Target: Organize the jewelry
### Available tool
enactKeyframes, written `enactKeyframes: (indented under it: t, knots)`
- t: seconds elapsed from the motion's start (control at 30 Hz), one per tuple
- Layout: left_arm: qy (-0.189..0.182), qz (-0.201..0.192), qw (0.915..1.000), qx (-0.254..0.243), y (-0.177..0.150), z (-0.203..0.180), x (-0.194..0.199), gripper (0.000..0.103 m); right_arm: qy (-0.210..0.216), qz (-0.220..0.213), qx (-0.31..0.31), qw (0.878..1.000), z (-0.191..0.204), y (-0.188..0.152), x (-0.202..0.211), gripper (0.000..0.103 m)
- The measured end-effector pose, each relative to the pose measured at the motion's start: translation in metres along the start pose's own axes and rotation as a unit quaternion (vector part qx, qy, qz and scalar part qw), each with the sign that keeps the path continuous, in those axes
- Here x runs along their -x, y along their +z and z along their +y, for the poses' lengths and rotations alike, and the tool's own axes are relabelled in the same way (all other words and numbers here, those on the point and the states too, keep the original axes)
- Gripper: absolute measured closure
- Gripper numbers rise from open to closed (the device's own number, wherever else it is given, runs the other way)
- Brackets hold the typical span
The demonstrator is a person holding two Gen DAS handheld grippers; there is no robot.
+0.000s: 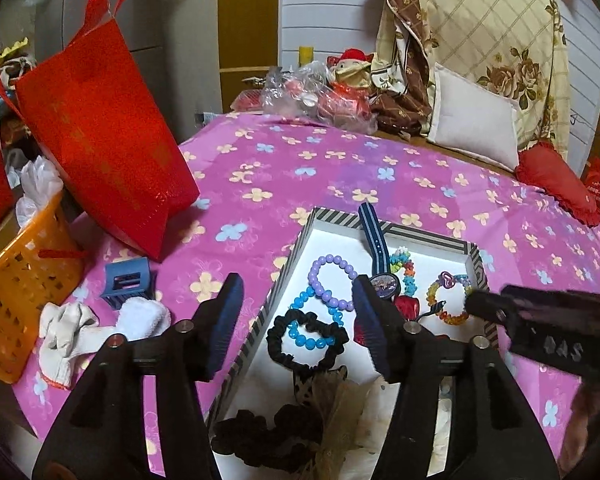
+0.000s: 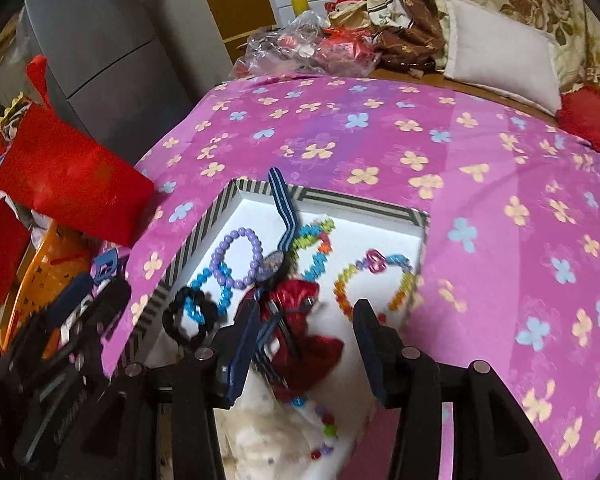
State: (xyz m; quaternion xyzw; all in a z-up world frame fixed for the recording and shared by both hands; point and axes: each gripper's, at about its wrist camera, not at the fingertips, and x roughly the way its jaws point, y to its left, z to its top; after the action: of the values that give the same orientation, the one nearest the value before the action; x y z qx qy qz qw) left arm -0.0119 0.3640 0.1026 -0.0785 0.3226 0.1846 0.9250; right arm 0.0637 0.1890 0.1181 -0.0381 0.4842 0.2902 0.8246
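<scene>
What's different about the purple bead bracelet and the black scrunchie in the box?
The purple bracelet is made of smooth round beads, while the black scrunchie is ruffled cloth. The purple bracelet lies nearer the striped box's far side; the scrunchie lies nearer the tongs. A blue bead bracelet crosses over the scrunchie's ring but only meets the purple one at its edge. Both are closed loops lying flat on the white box floor.

A pink flowered cloth (image 2: 380,140) covers the bench, warm indoor light washing over it. Behind stand a grey fridge (image 2: 100,52), a white panelled wall (image 1: 324,12) and a brown door (image 1: 248,16); floral bedding (image 1: 488,28) piles up at the right.
</scene>
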Motion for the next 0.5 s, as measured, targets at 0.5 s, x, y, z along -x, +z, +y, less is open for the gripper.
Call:
enactKeyframes:
  t: [0.5]
  knots:
    - [0.076,-0.108,0.9903,0.044,-0.002,0.008,0.044,0.007,-0.037,-0.011,0.000,0.999,-0.007,-0.091,0.050,0.057]
